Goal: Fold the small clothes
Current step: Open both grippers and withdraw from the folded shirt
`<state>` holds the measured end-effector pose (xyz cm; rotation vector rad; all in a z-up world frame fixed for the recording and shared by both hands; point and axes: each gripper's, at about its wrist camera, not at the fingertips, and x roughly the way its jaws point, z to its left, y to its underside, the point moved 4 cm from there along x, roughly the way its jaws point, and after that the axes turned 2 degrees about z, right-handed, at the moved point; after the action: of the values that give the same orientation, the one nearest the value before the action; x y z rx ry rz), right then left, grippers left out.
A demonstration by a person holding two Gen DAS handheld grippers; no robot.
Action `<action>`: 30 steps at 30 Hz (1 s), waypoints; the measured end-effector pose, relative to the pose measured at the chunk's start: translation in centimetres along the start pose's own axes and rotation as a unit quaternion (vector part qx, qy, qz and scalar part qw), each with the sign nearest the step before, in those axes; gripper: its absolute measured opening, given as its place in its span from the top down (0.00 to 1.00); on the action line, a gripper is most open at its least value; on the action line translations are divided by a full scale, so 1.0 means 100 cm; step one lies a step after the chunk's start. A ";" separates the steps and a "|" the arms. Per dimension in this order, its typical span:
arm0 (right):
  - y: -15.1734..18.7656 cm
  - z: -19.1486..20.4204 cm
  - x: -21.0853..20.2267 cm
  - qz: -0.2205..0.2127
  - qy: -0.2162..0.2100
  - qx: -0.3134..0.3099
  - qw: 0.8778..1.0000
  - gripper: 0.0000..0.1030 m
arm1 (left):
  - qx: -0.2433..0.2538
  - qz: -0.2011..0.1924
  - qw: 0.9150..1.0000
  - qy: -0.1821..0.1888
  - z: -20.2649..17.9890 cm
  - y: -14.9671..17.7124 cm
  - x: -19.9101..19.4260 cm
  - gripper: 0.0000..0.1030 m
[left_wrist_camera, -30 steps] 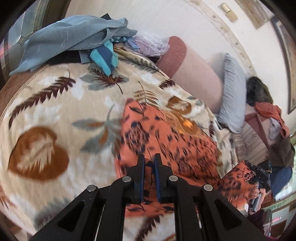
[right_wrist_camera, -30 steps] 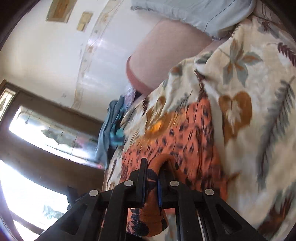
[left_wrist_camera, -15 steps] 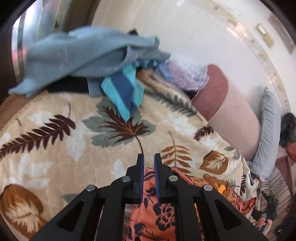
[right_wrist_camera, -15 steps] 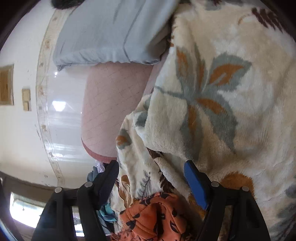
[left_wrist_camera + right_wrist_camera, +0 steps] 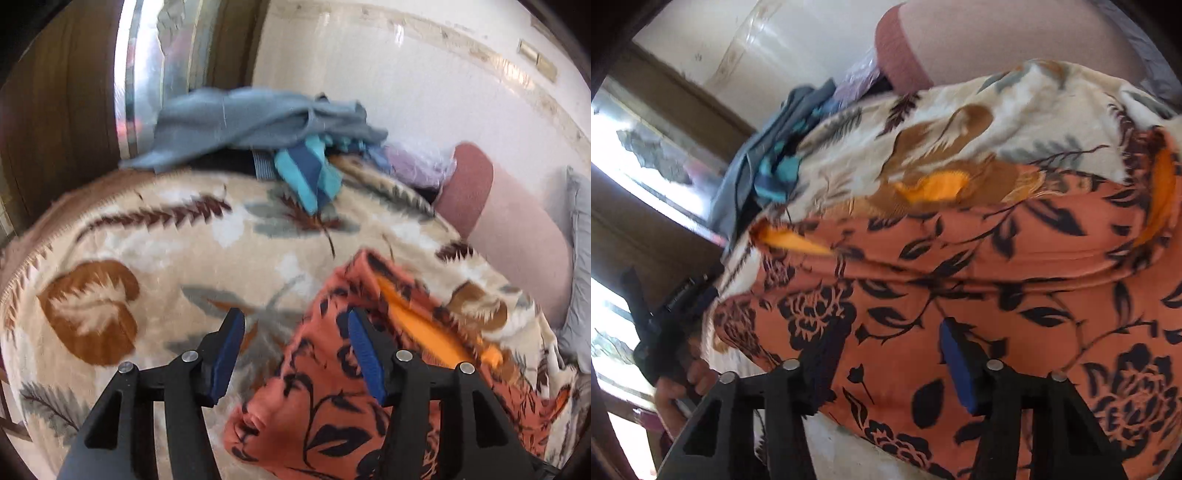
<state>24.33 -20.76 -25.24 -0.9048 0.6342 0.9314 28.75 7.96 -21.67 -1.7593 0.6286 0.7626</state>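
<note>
**Orange floral garment lies loose on the bed, both tools open**

Cream bedding printed with brown and grey leaves covers the bed, which runs back to a pale wall and a wooden-framed window. On this blanket lies the orange garment with its dark flower-and-vine print, folded over on itself so that a plain bright orange inner side shows along one edge. In the left wrist view it sits in the lower right part of the bed; in the right wrist view it fills the foreground, rumpled, with a soft ridge running across it.

The left tool has its jaws spread wide and holds nothing; its right blue pad is over the garment's near edge, its left pad over bare blanket. The right tool is likewise spread apart with no cloth between its pads, low over the garment. Whether either tool touches the cloth cannot be told.

At the far end of the bed a pile of clothes lies heaped: a grey-blue piece on top and a turquoise and navy striped one hanging down toward the blanket. To its right a pink bolster lies along the wall, with a grey pillow just beyond it. In the right wrist view the person's left hand shows at the lower left, gripping the other tool's black handle.
</note>
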 end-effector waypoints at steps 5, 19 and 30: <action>-0.064 -0.005 0.059 0.001 0.082 0.007 0.997 0.59 | 0.037 0.026 0.999 -0.027 0.000 0.008 0.029 0.42; -0.137 0.086 0.073 -0.001 0.032 -0.049 0.998 0.46 | -0.067 0.057 0.995 -0.042 0.069 -0.027 0.043 0.42; -0.119 0.195 0.157 0.081 0.044 -0.110 0.990 0.37 | -0.092 0.079 0.991 -0.053 0.096 -0.036 0.052 0.42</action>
<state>43.74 -1.04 -23.63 -1.1083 0.6973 1.1278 32.97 17.93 -25.59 -1.8364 0.6486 1.0441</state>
